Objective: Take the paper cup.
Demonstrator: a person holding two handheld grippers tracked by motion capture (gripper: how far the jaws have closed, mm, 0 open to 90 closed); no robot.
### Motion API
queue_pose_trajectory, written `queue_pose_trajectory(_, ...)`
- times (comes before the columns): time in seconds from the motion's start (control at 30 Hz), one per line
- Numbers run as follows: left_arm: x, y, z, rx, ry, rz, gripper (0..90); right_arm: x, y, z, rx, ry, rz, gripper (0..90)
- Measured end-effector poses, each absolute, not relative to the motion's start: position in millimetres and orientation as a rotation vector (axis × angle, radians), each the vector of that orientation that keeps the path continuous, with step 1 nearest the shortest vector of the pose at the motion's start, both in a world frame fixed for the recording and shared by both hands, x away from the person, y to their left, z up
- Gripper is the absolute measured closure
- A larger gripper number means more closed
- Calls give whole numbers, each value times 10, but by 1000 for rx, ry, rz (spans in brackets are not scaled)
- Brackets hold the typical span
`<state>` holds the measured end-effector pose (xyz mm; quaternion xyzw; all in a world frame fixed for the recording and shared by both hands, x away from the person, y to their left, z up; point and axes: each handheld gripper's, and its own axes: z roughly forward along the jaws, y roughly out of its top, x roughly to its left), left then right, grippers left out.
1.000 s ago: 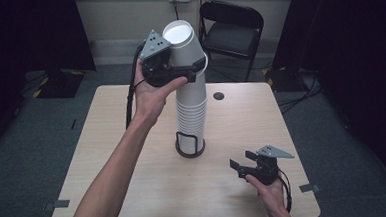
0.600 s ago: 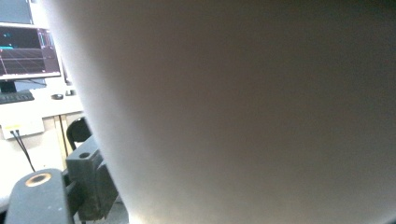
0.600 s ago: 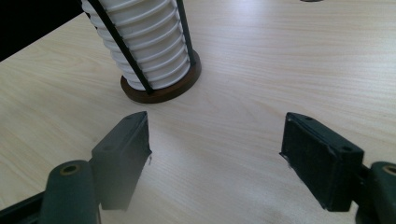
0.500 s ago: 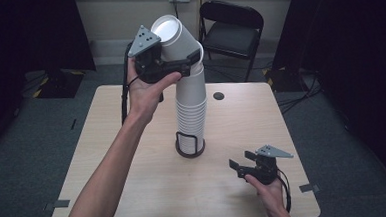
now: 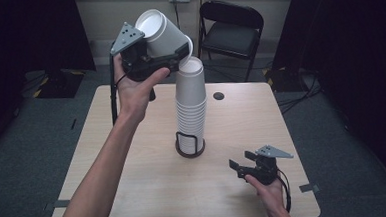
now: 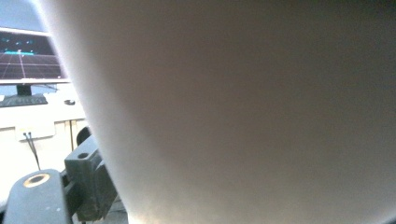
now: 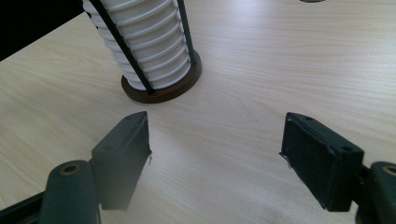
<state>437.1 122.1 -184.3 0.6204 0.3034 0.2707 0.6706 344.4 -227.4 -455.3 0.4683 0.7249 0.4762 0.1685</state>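
Note:
A tall stack of white paper cups [image 5: 191, 108] stands in a dark round holder [image 5: 190, 147] at the middle of the wooden table [image 5: 135, 191]. My left gripper [image 5: 171, 57] is shut on one white cup [image 5: 164, 32], held tilted in the air just up and left of the stack's top, its mouth facing up-left. That cup's wall [image 6: 243, 112] looms close in the left gripper view. My right gripper [image 5: 240, 167] rests open near the table's front right with nothing between its jaws. In the right gripper view [image 7: 217, 140] the stack's base [image 7: 149, 51] and holder [image 7: 163, 88] lie ahead.
A small dark disc [image 5: 219, 95] lies on the table right of the stack. A black folding chair [image 5: 232, 31] stands behind the table. A monitor [image 6: 28, 56] on a bench shows in the left gripper view. Bare tabletop surrounds the holder.
The left gripper has lifted the top cup off the stack, carrying it up and left and tilting it. The right gripper has stayed put.

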Motion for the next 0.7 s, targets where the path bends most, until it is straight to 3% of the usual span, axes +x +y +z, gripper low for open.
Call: queue_pose_trajectory(0.7,4167,1637,-2210,1445,823,558,121,3399,-2144,-4558,1271,2118,1342,233)
